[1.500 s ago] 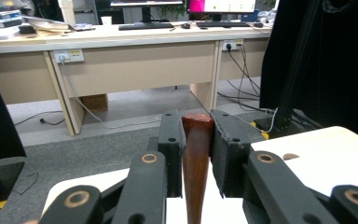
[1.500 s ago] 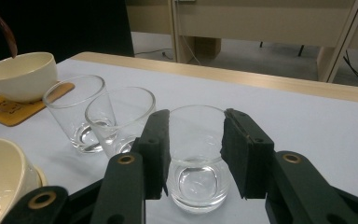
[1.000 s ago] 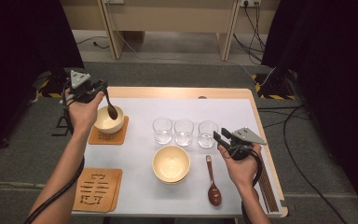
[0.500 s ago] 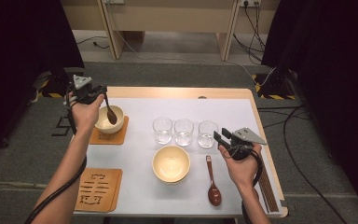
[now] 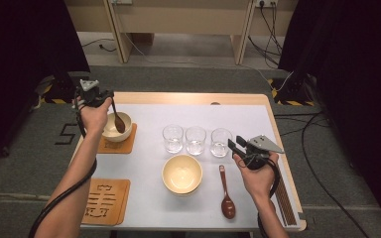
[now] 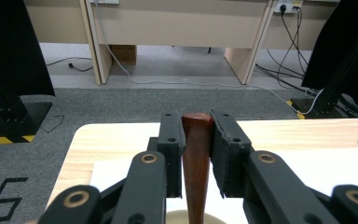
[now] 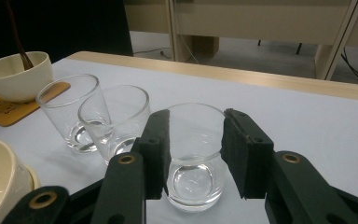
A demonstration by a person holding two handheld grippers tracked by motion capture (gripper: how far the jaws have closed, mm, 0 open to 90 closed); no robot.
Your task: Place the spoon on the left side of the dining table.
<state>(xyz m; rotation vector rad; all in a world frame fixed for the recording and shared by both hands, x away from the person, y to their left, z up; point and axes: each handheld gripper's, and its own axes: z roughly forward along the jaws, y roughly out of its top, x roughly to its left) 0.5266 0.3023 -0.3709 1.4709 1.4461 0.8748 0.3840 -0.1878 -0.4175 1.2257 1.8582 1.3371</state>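
between padded jaws, glossy tapered wooden spoon [image 6: 197,158] (reddish)

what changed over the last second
The left gripper, shut on the wooden spoon, tilted it so its head now rests against the right rim of the bowl on the coaster. The right gripper, three glasses and middle bowl stayed put.

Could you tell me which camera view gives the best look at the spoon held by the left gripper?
The high view: it shows the wooden spoon whole, handle in the left gripper and head in the bowl. The left gripper view shows just the clamped handle; the right gripper view, a distant sliver.
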